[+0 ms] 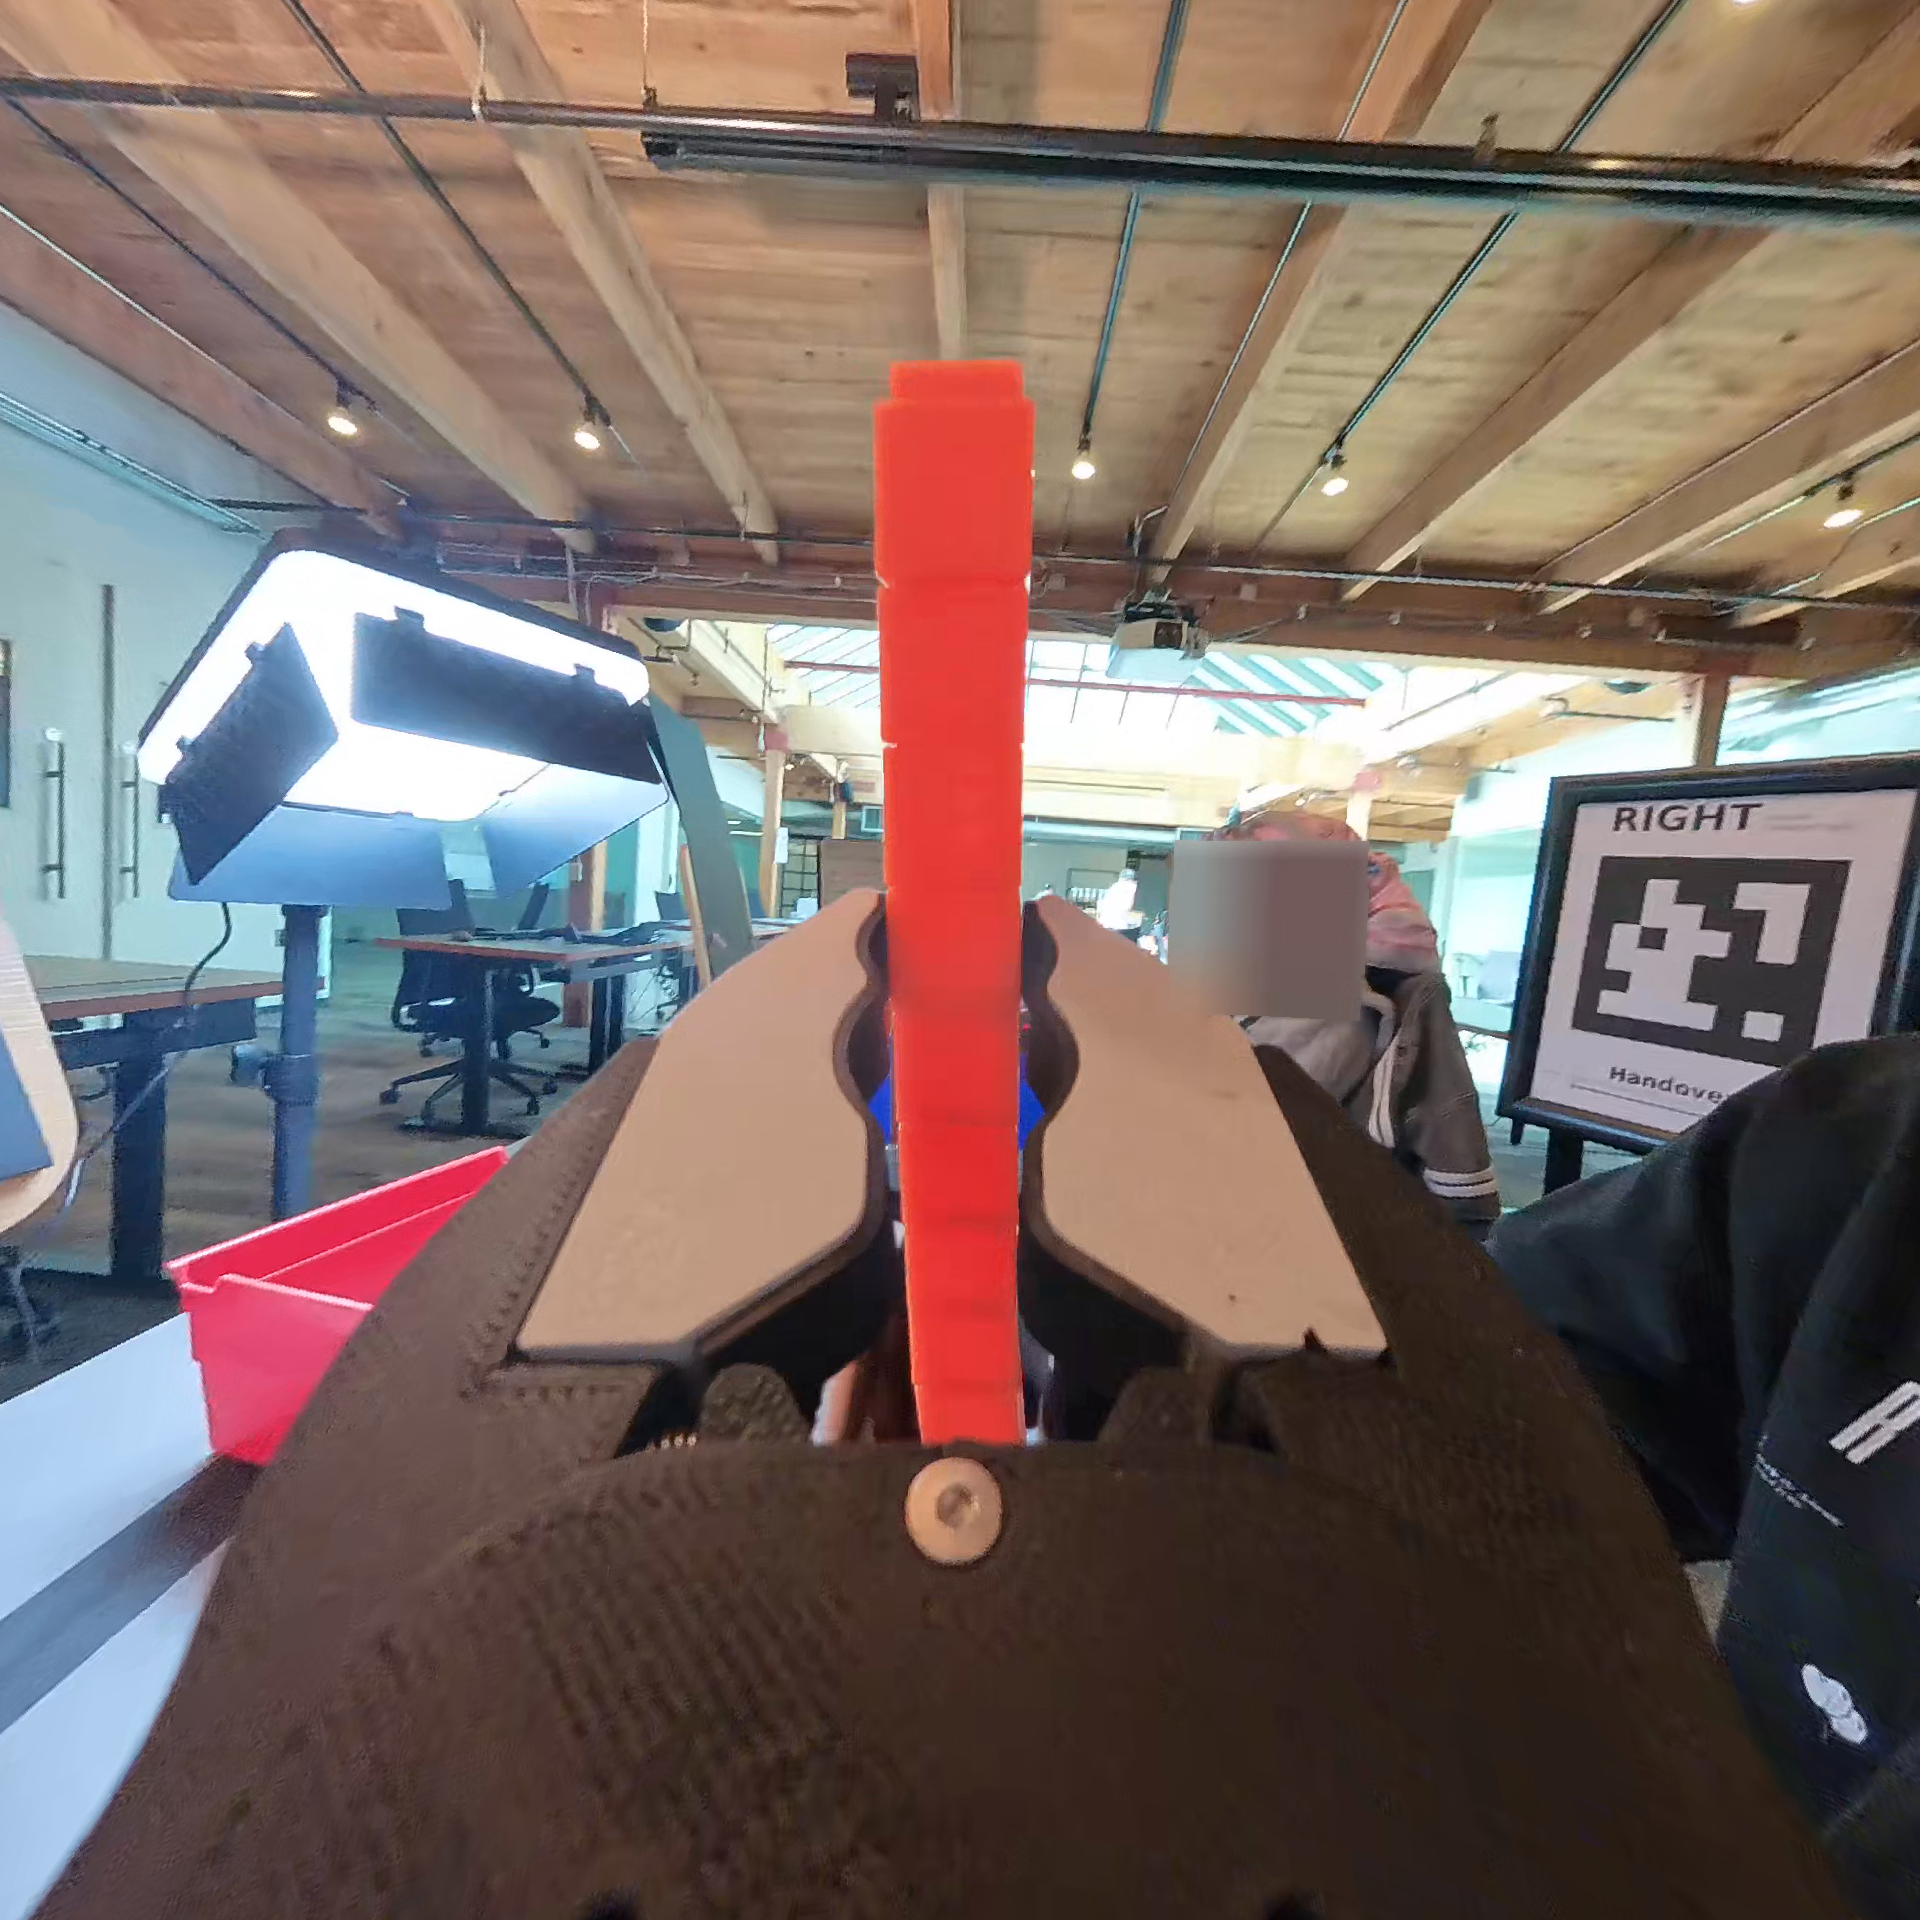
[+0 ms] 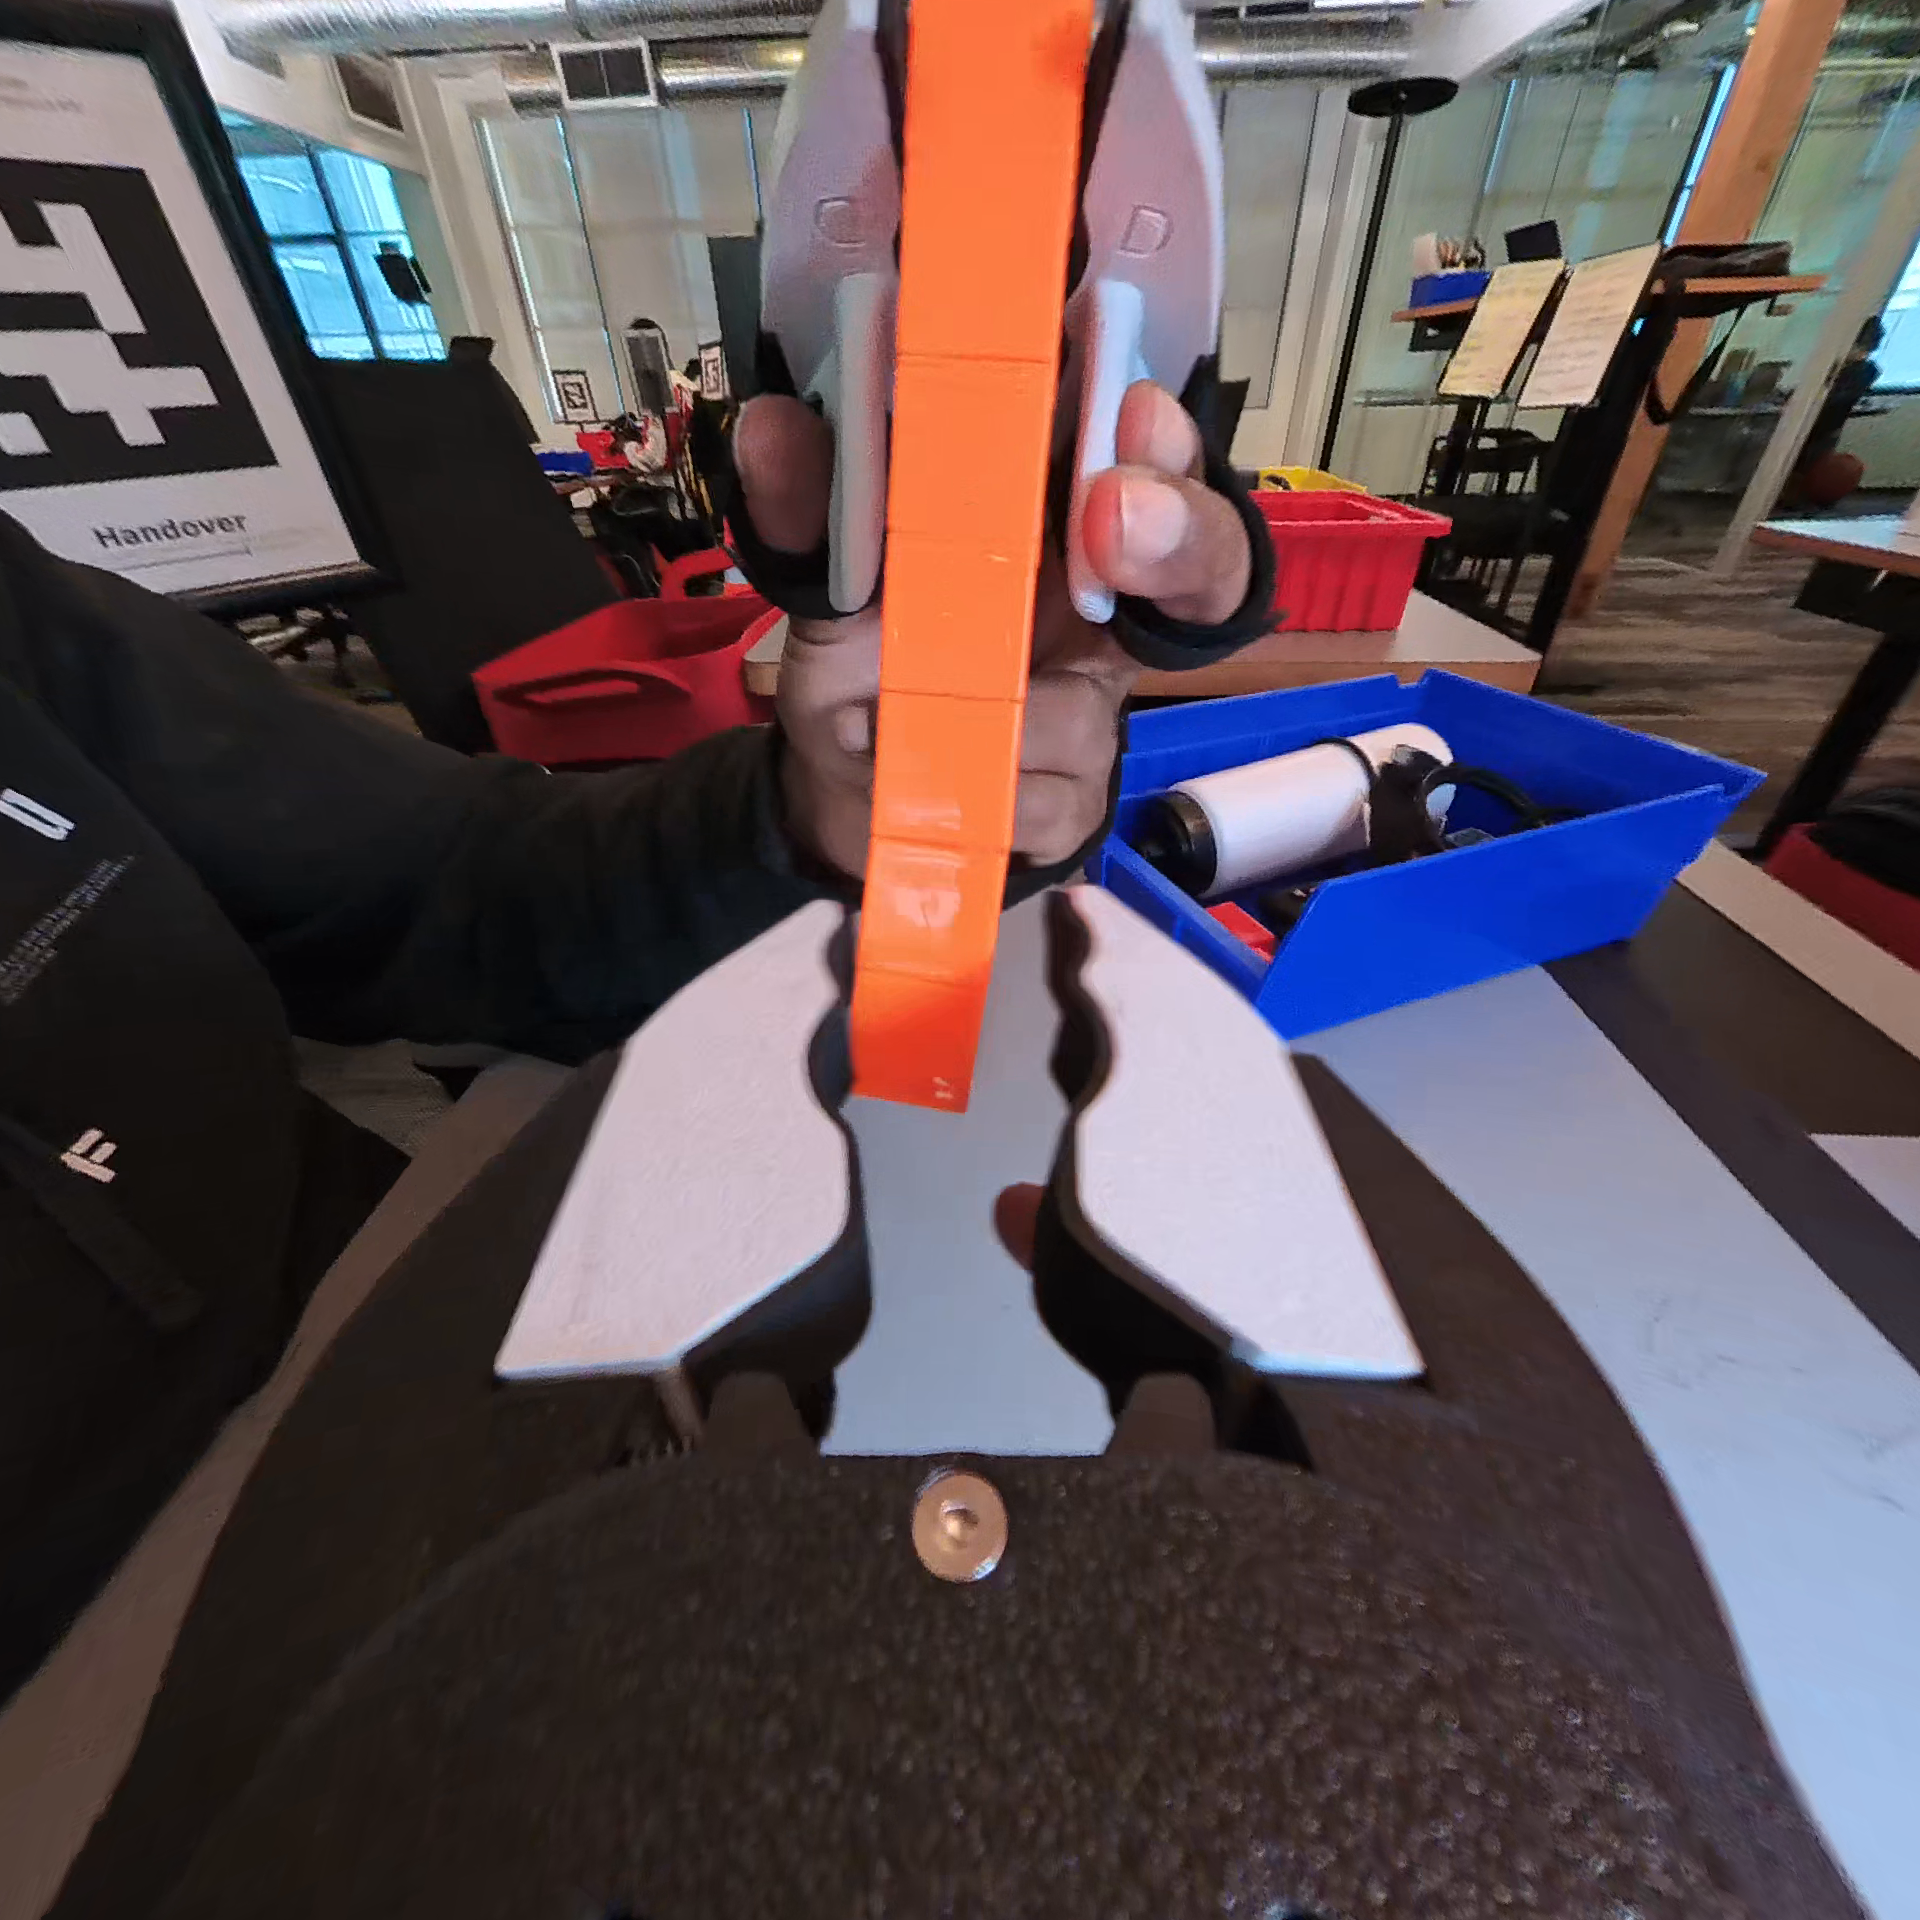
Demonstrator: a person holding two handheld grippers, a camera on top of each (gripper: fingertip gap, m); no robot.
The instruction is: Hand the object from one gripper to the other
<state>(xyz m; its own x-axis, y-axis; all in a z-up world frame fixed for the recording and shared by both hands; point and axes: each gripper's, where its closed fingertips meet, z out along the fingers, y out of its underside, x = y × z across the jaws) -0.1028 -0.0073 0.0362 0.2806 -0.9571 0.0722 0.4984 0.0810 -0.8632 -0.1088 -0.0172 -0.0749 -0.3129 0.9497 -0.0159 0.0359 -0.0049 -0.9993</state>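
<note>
In the left wrist view, the left claw is clenched on the orange block stick: both grey fingers press its sides near their tips, and the stick runs from deep between them up past the tips toward the wooden ceiling. A red bin sits at the bench's left edge, with a lit studio lamp behind it. In the right wrist view, the right claw stands released, its fingers apart. The stick hangs down from the left claw above, and its lower end sits in the gap between the right claw's tips, close against the left finger and clear of the right one. A hand holds the left claw's handles. A blue bin with a white cylinder stands on the bench to the right.
</note>
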